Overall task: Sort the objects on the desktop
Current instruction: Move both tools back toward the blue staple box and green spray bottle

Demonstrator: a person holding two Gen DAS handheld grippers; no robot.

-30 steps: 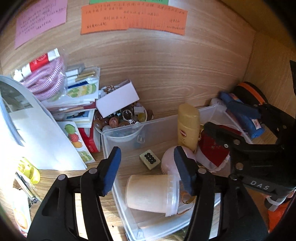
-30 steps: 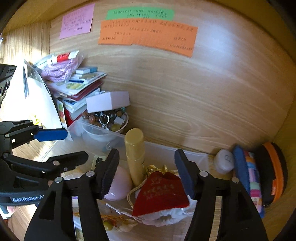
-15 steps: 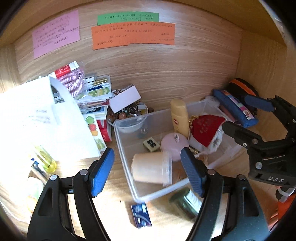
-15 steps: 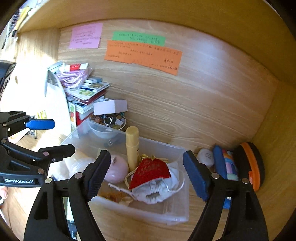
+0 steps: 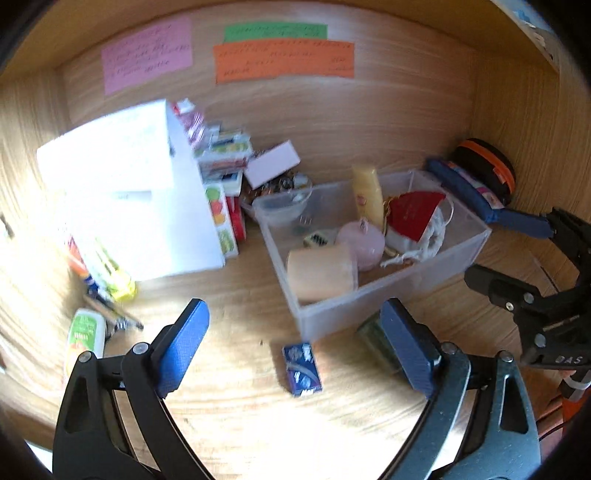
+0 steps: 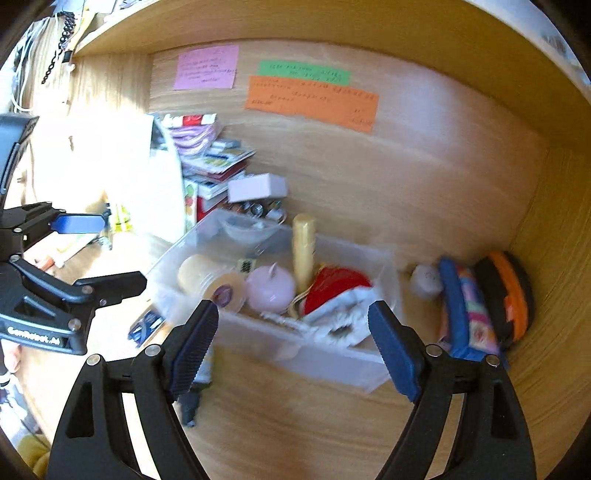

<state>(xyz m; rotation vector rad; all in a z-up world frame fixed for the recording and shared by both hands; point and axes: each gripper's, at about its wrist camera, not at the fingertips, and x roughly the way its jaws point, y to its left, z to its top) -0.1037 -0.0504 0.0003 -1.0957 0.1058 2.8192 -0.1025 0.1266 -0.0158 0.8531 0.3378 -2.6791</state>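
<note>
While sunlight is washing out the left of the wooden worktop (image 5: 236, 398), I am looking into a wood-panelled alcove whose back wall is carrying a pink note (image 5: 147, 51), a green note (image 5: 275, 32) and an orange note (image 5: 284, 61). A white carton (image 5: 129, 206) is standing at the left, with a stack of booklets (image 6: 218, 162) behind it.

The clear plastic bin (image 5: 369, 295) is sitting in the middle of the worktop, and inside it a beige cup (image 5: 321, 273) is lying on its side beside a pink round thing (image 5: 364, 240), a yellow bottle (image 5: 367, 195) and a red pouch (image 5: 413, 218). A small blue packet (image 5: 301, 369) is lying on the wood just in front of the bin.

My left claw (image 5: 295, 350) has just been opening; its jaws are standing wide with nothing gripped between them. My right claw (image 6: 291, 347) is likewise gaping and gripping nothing, hanging in front of the bin.

Blur is smearing both views, so the notes' writing is staying unreadable, and a dark greenish thing (image 5: 376, 339) is sitting half hidden behind my left claw's finger.
</note>
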